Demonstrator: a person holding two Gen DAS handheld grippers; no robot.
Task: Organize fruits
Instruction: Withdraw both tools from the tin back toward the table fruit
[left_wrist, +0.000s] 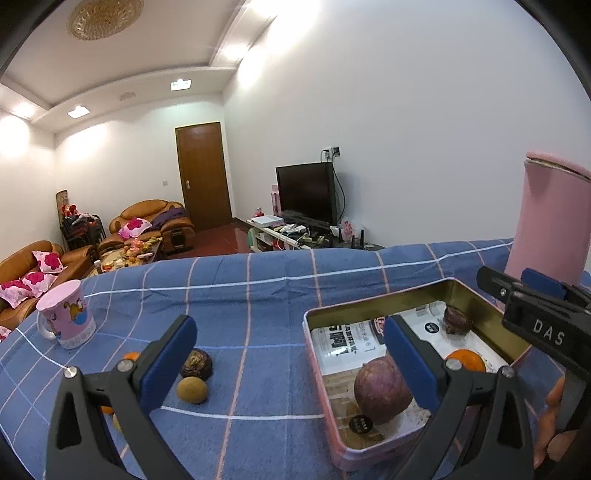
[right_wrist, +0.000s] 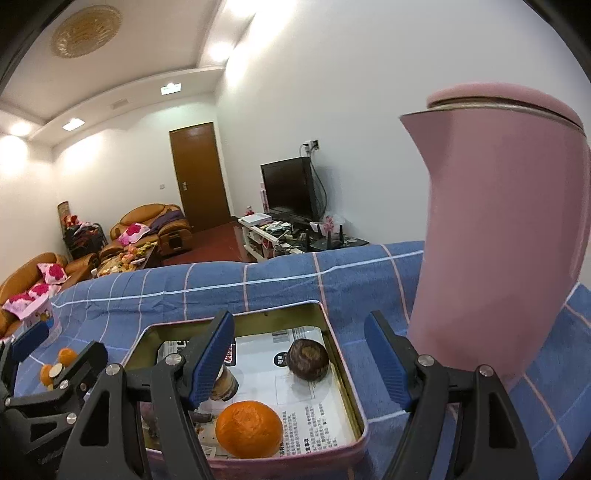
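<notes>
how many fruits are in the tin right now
3: a purple fruit at the tin's near left, an orange at the near right, and a brown fruit by the far right corner. The claws may hide more.

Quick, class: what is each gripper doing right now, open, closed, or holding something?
Left gripper: open wide, nothing between its fingers.
Right gripper: open above the tin, holding nothing.
</notes>
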